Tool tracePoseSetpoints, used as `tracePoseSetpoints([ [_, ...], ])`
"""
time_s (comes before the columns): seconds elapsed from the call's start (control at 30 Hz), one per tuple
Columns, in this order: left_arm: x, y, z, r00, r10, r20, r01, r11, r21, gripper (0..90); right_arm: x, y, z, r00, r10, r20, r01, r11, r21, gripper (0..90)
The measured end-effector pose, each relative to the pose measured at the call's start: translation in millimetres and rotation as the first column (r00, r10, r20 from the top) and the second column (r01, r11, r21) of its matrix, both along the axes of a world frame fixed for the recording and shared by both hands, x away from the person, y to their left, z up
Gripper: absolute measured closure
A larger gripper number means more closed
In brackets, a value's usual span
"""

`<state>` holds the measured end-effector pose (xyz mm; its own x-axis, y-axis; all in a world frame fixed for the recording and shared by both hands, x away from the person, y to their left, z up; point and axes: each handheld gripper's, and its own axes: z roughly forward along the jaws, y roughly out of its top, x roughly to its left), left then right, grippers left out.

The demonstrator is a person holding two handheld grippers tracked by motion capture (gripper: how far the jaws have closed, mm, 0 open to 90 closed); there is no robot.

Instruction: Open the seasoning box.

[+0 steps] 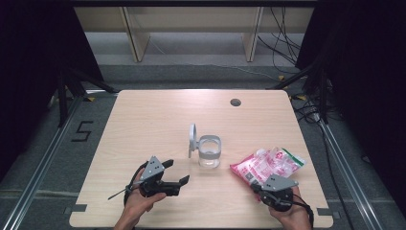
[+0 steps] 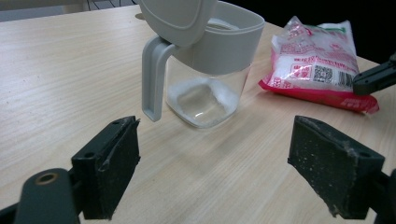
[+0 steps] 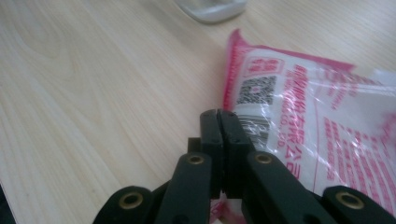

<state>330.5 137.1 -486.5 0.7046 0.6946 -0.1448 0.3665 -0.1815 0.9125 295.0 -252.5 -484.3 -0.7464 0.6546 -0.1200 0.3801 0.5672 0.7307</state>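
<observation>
My right tool was clenched tight with nothing between its jaws, its tips at the near corner of the bag, which lay on the desk with its long axis running away to the right. My left tool was released, jaws wide, pointing at the open jar just beyond it. I judged the right hand nearer the bag.

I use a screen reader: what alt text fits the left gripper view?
A clear jar with a grey handle and raised lid stands on a wooden table, beyond two wide-open black fingers. A pink and white bag lies behind, to its right.
</observation>
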Motion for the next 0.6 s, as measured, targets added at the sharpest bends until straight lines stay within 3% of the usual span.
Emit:
tracePoseSetpoints([
  [0.03, 1.7, 1.1, 0.8, 0.9999, -0.01, 0.011, 0.01, 0.9999, 0.012, 15.6, -0.7, -1.6, 0.1, 0.9999, -0.006, -0.01, 0.006, 1.0, 0.006, 90.0],
  [0.1, 1.6, 0.3, -0.5, 1.0, -0.006, 0.0, 0.006, 1.0, -0.003, 15.6, -1.5, -7.8, -0.2, 0.9998, -0.02, -0.006, 0.02, 0.9998, 0.008, 89.8],
  [0.2, 2.3, 0.6, -0.8, 0.9999, -0.013, 0.006, 0.013, 0.9997, 0.022, 15.6, -2.5, -14.6, 0.0, 0.9994, -0.03, -0.021, 0.03, 0.9985, 0.046, 82.2],
  [0.27, 2.1, -1.0, -1.1, 0.9999, -0.012, 0.003, 0.012, 0.9999, 0.007, 15.6, -4.1, -20.7, 3.5, 0.9976, -0.06, -0.036, 0.064, 0.9876, 0.143, 65.8],
  [0.3, 2.1, -1.1, -1.4, 0.9998, -0.019, 0.008, 0.019, 0.9997, 0.013, 15.6, -6.9, -23.1, 6.1, 0.9928, -0.108, -0.053, 0.115, 0.9789, 0.169, 60.1],
  [0.33, 1.7, -0.3, -1.5, 0.9997, -0.023, 0.008, 0.023, 0.9994, 0.024, 15.6, -7.0, -35.1, 10.6, 0.9873, -0.159, 0.009, 0.153, 0.9663, 0.207, 52.6],
  [0.37, 0.9, -0.8, -1.7, 0.9998, -0.019, 0.0, 0.019, 0.9997, 0.015, 15.6, -7.0, -35.1, 10.6, 0.9873, -0.159, 0.009, 0.153, 0.9663, 0.207, 52.6],
  [0.4, 1.5, -0.6, -1.2, 0.9998, -0.02, 0.004, 0.02, 0.9997, 0.014, 15.6, -6.6, -41.7, 10.8, 0.9793, -0.201, 0.022, 0.191, 0.9529, 0.236, 50.3],
  [0.43, 2.2, -0.4, -0.5, 0.9998, -0.019, 0.007, 0.019, 0.9997, 0.014, 15.6, -7.7, -48.4, 11.3, 0.9689, -0.247, -0.008, 0.24, 0.9338, 0.265, 47.9],
  [0.47, 1.9, -1.2, -0.7, 0.9999, -0.016, -0.002, 0.016, 0.9999, -0.007, 15.6, -8.7, -53.9, 10.4, 0.9528, -0.302, -0.026, 0.296, 0.9081, 0.296, 45.4],
  [0.53, 1.2, -1.3, -1.1, 0.9999, -0.016, -0.001, 0.016, 0.9998, -0.009, 15.4, -8.5, -67.1, 10.0, 0.9247, -0.375, -0.064, 0.376, 0.8729, 0.311, 41.2],
  [0.57, 0.9, -1.1, -1.1, 0.9998, -0.019, 0.002, 0.019, 0.9998, -0.004, 15.3, -4.6, -74.3, 7.4, 0.9241, -0.379, -0.049, 0.374, 0.8707, 0.319, 40.7],
  [0.6, 2.2, -0.8, -0.8, 0.9995, -0.028, 0.014, 0.028, 0.9996, 0.002, 15.3, -3.4, -79.5, 5.7, 0.9146, -0.399, -0.067, 0.399, 0.8623, 0.312, 40.7],
])
